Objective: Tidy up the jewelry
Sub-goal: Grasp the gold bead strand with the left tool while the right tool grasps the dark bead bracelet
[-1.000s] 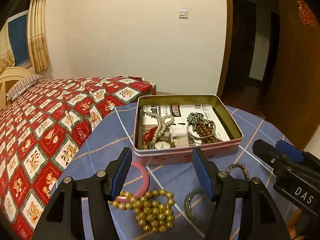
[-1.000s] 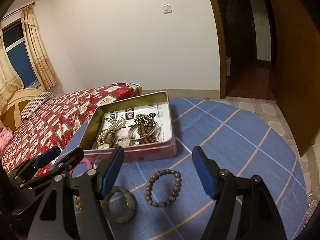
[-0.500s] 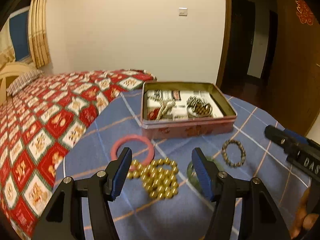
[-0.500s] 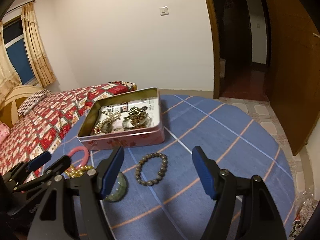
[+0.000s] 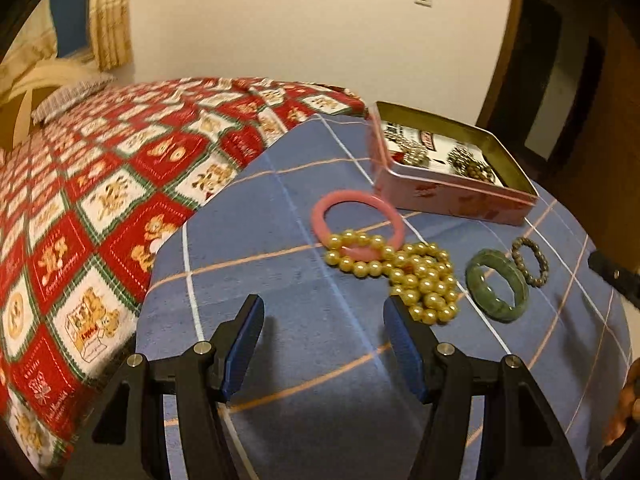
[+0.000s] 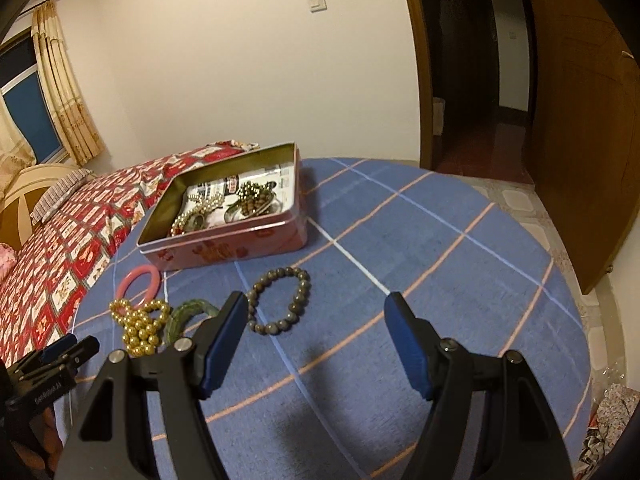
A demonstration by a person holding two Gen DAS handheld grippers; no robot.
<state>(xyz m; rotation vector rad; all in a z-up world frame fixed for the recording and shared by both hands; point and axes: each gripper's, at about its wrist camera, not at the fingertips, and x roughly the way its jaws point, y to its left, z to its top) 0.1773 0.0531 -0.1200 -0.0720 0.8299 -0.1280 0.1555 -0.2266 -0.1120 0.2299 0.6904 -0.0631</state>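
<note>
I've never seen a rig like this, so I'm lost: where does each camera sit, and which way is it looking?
Left wrist: sits on the left gripper, looking along its open fingers over the blue checked tablecloth; a hand shows at right.
Right wrist: sits on the right gripper, open, facing the doorway; the left gripper shows at lower left.
Shared: pink rectangular tin, pink ring bangle, gold bead strand, green stone bangle, brown bead bracelet.
</note>
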